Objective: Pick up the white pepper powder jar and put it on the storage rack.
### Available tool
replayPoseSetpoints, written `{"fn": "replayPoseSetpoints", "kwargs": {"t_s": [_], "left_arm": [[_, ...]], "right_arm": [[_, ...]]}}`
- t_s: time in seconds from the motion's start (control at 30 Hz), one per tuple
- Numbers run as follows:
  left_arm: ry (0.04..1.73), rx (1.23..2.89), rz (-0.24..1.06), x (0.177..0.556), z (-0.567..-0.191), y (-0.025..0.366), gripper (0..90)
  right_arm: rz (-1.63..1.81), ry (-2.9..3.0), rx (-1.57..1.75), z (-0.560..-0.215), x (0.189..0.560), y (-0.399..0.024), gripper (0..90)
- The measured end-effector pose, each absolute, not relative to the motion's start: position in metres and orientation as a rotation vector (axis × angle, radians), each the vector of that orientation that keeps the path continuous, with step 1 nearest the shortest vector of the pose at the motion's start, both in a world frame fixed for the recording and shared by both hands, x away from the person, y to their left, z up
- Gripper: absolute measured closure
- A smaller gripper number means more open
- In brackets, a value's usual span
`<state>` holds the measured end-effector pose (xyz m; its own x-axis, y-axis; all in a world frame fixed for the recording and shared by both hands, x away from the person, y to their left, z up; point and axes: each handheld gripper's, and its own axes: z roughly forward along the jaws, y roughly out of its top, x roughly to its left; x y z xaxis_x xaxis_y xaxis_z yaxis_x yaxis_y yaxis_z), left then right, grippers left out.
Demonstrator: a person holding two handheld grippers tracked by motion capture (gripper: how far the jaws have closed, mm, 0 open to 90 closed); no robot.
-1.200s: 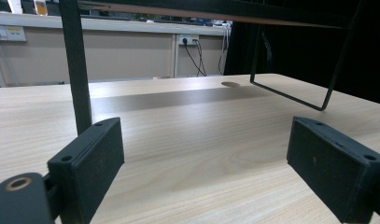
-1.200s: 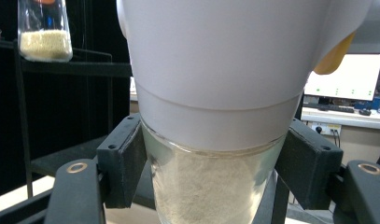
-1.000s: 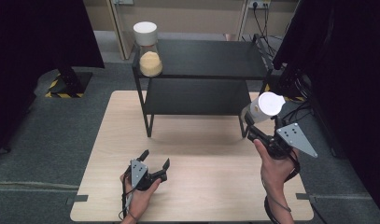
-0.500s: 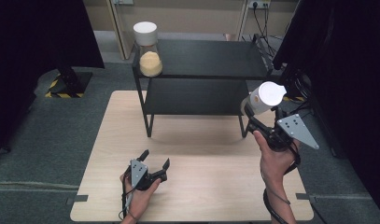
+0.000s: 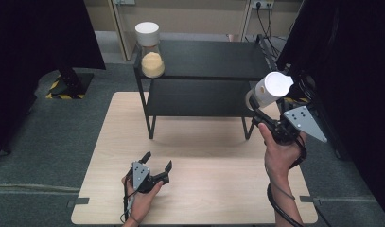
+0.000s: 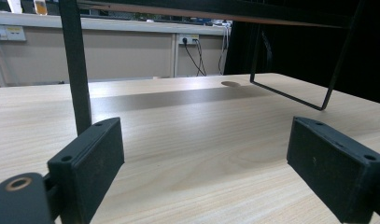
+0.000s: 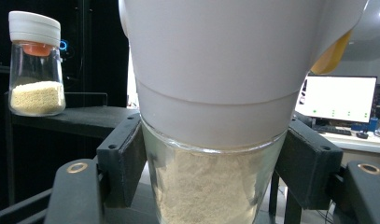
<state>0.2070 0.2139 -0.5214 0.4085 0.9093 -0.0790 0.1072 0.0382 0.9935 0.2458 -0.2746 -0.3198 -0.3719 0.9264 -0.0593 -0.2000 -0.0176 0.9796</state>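
My right gripper (image 5: 257, 111) is shut on a glass jar with a white lid (image 5: 269, 90) and pale powder inside, held in the air beside the right end of the black shelf (image 5: 214, 59). The right gripper view has both pads pressed on the jar (image 7: 215, 140) just below its lid. A second jar (image 5: 150, 50) with a white lid and yellowish grains stands on the shelf's top left corner, and that jar (image 7: 36, 65) also appears in the right gripper view. My left gripper (image 5: 157, 161) rests open on the wooden table (image 5: 204, 189) with nothing between its pads (image 6: 92, 163).
The two-tier black shelf stands at the table's far side, and its thin metal legs (image 6: 78, 65) rise just ahead of my left gripper. Dark curtains hang at left and right. A lit monitor (image 7: 337, 100) stands behind the held jar.
My right hand has lifted the powder jar upward, from near the shelf's lower tier toward its top level. The left gripper has stayed where it was.
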Motion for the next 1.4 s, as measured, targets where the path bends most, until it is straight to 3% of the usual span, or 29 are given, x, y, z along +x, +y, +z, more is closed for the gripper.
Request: {"fn": "replayPoseSetpoints", "kwargs": {"t_s": [1.4], "left_arm": [[0.986,1.405,0.792,0.208,-0.521,0.215,10.6]], "right_arm": [[1.506,1.321,0.892,-0.254,0.306,-0.253,30.7]]}}
